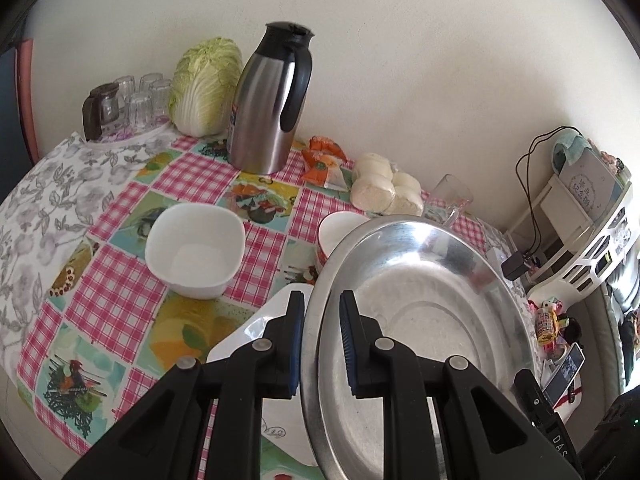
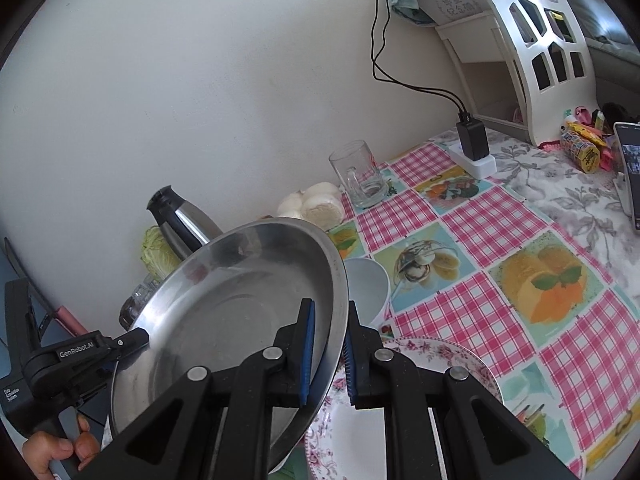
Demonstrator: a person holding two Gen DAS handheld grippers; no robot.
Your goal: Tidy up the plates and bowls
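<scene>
Both grippers hold a wide steel basin [image 1: 420, 280] [image 2: 240, 300] tilted above the table. My left gripper [image 1: 322, 300] is shut on its left rim, and it also shows in the right wrist view as the left gripper [image 2: 138, 339] clamped on the far rim. On the near rim my right gripper [image 2: 330, 308] is shut. A white square bowl [image 1: 196, 248] sits on the cloth to the left. A round white bowl [image 1: 340, 232] [image 2: 368, 288] stands just behind the basin. Under the basin lie a white plate [image 1: 256, 328] and a floral-rimmed plate [image 2: 424, 360].
Along the wall stand a steel thermos jug [image 1: 268, 100], a cabbage [image 1: 204, 84], a tray of glasses [image 1: 136, 100], snack packets [image 1: 324, 160], buns [image 1: 384, 188] and a glass mug [image 2: 360, 176]. A charger [image 2: 472, 140], a white shelf [image 2: 520, 40] and a phone [image 2: 628, 172] are at the right.
</scene>
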